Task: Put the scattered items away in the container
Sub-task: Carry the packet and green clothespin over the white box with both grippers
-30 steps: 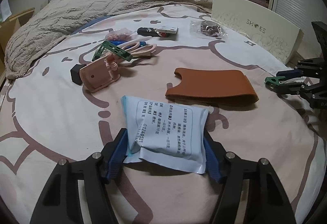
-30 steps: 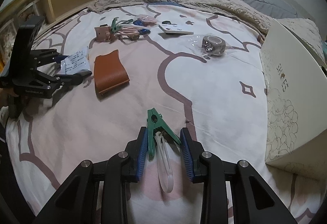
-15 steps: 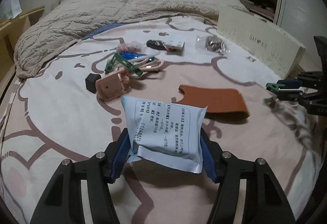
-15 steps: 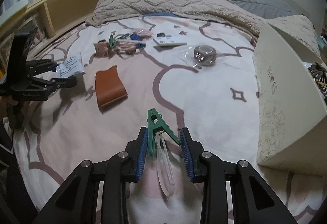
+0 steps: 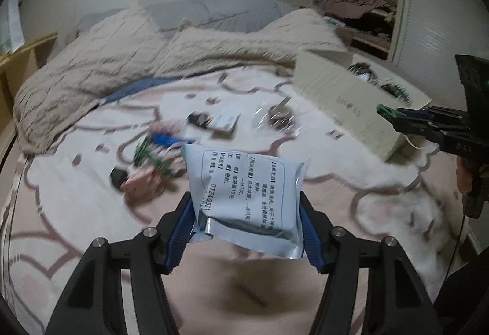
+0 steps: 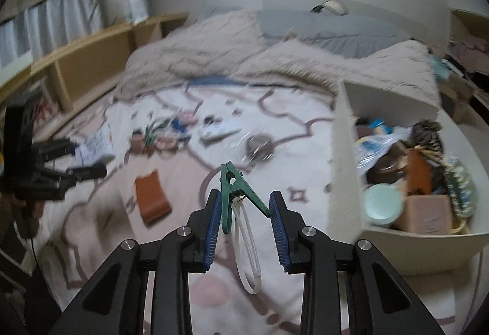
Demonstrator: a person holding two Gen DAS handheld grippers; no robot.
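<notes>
With both loads off the bed and the cream shoe box (image 6: 348, 157) open on the right, this looks like the carry leg of the tidy-up. The left gripper (image 5: 246, 212) is clamped on a pale blue printed sachet (image 5: 244, 182), blue pads squeezing its two side edges so the pack bows slightly and stands up out of the jaws, printed face to the camera. Gripping it by the edges makes sense: it is flat and floppy, with little else to hold.

The right gripper (image 6: 244, 218) is pinched on a green clothes peg (image 6: 233, 191), whose nose points forward and up past the fingertips, with a clear plastic loop (image 6: 247, 255) dangling beneath. The pads press on the peg's two handle legs, so I judge the grip secure enough for the trip.

The box sits just right of and ahead of the right gripper, its near wall beside the right fingertip, already part full of oddments. From the left wrist view it lies well off to the right, beyond the other gripper, so the sachet has the longer trip.

Left on the bed (image 6: 290, 127): a brown leather sleeve (image 6: 151, 197), a wrapped tape roll (image 6: 259, 145), a flat card pack (image 6: 218, 131) and a blurred cluster of small pink and green bits (image 5: 152, 163) further back.
</notes>
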